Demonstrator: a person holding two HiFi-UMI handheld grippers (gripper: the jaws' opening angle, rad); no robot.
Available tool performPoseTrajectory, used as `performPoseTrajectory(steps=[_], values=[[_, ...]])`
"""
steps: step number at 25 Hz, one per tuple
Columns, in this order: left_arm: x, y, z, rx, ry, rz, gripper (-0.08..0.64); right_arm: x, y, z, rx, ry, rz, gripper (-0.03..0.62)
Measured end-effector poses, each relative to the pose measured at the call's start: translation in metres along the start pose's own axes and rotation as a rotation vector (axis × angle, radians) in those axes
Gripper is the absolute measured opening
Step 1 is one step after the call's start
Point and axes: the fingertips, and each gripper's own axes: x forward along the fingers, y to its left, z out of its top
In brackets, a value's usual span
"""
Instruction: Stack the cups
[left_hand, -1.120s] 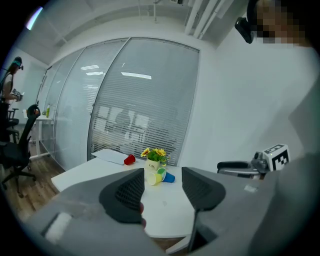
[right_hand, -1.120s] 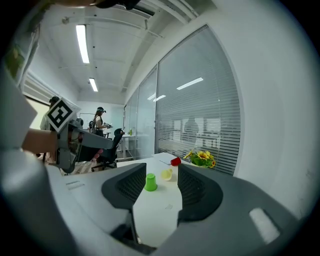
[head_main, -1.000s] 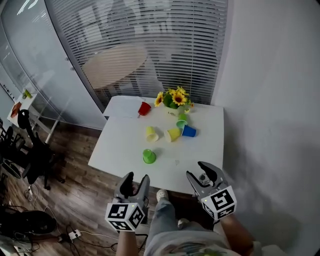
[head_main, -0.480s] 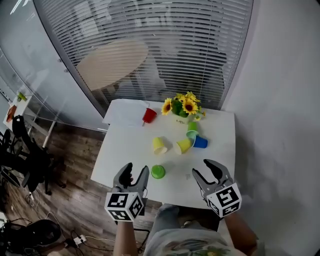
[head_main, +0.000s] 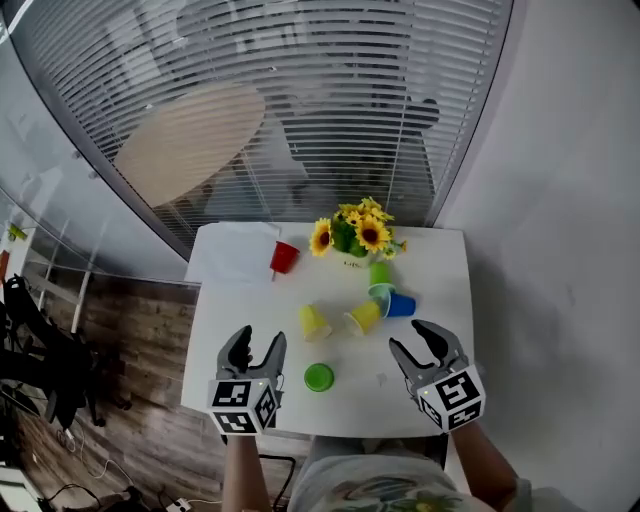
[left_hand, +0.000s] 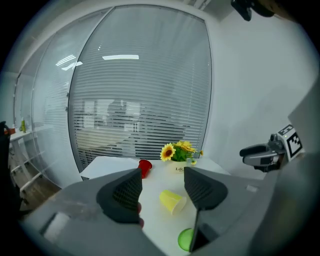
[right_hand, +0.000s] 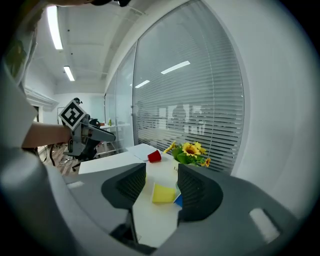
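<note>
Several cups are on the white table (head_main: 230, 340). A red cup (head_main: 284, 257) lies at the back left. In the middle lie two yellow cups (head_main: 314, 322) (head_main: 364, 316), with a blue cup (head_main: 401, 304) and a light green cup (head_main: 380, 272) beside them. A green cup (head_main: 319, 377) stands near the front edge. My left gripper (head_main: 258, 342) hovers left of that green cup, its jaws opening with nothing between them. My right gripper (head_main: 410, 338) stands open and empty in front of the blue cup. In the left gripper view a yellow cup (left_hand: 172, 201) lies ahead of the jaws.
A pot of sunflowers (head_main: 355, 232) stands at the table's back edge, and a sheet of paper (head_main: 235, 255) lies at the back left. Glass with blinds (head_main: 300, 100) runs behind the table; a white wall (head_main: 560, 250) is on the right. Wooden floor (head_main: 120, 330) lies to the left.
Both grippers have moved forward from in front of the table to over its near edge. The left gripper's jaws stand wider apart. The cups have not moved.
</note>
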Motion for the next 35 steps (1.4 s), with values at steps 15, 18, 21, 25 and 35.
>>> performPoseTrajectory(steps=[15,18,21,25,35], values=[[0.123,0.053,-0.005,0.117,0.161,-0.083,0.296,0.053,-0.052,-0.035,0.086,0.181,-0.113,0.241],[0.143,0.059,-0.012,0.129,0.181,-0.085,0.298,0.058,-0.059,-0.046,0.094,0.214,-0.121,0.241],[0.163,0.065,-0.030,0.147,0.206,-0.086,0.300,0.063,-0.061,-0.064,0.102,0.239,-0.122,0.241],[0.182,0.067,-0.039,0.194,0.256,-0.104,0.308,0.060,-0.061,-0.071,0.118,0.280,-0.126,0.241],[0.224,0.080,-0.068,0.236,0.341,-0.111,0.313,0.065,-0.077,-0.104,0.135,0.360,-0.143,0.241]])
